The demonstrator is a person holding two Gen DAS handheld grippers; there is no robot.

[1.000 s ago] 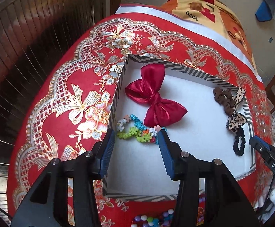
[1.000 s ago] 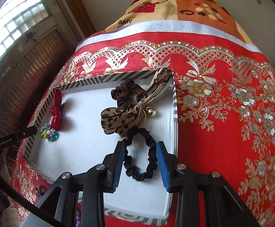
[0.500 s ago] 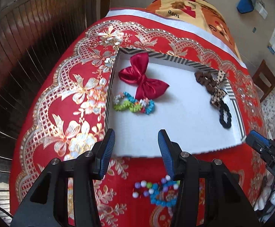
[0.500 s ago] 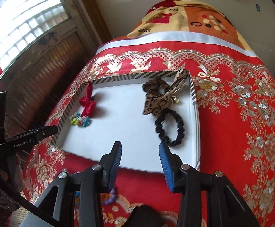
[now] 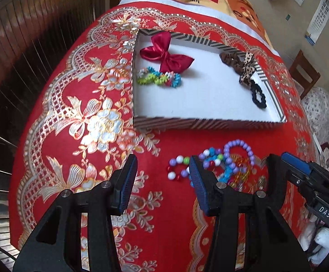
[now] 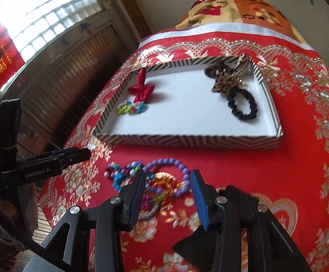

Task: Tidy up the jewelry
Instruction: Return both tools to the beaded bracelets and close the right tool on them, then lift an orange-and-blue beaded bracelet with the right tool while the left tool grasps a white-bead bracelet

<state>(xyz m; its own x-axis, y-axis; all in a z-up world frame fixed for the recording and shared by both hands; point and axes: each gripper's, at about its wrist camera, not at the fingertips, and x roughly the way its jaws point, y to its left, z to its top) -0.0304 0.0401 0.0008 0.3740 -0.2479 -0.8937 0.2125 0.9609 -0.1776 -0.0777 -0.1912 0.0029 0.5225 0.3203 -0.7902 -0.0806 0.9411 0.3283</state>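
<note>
A white tray with a striped rim [image 5: 187, 122] [image 6: 187, 139] lies on the red floral cloth. It holds a red satin bow [image 5: 166, 55], a colourful bead bracelet [image 5: 158, 79], a brown scrunchie [image 6: 213, 70], a leopard-print bow [image 6: 224, 80] and a black scrunchie [image 6: 242, 105]. In front of the tray lies a heap of bead bracelets [image 5: 221, 158] [image 6: 171, 162], purple, blue and white. My left gripper [image 5: 162, 161] is open over the cloth just left of the heap. My right gripper [image 6: 167, 173] hangs open above the heap, nothing between its pads.
The cloth [image 5: 85, 124] covers a rounded table that drops off at the left toward a dark wooden wall. A patterned blanket [image 6: 232, 11] lies beyond the tray. A wooden chair [image 5: 304, 72] stands at the far right.
Both grippers drew back from over the tray to the near side of the cloth. The heap of bead bracelets came into view under them. Tray contents stayed put.
</note>
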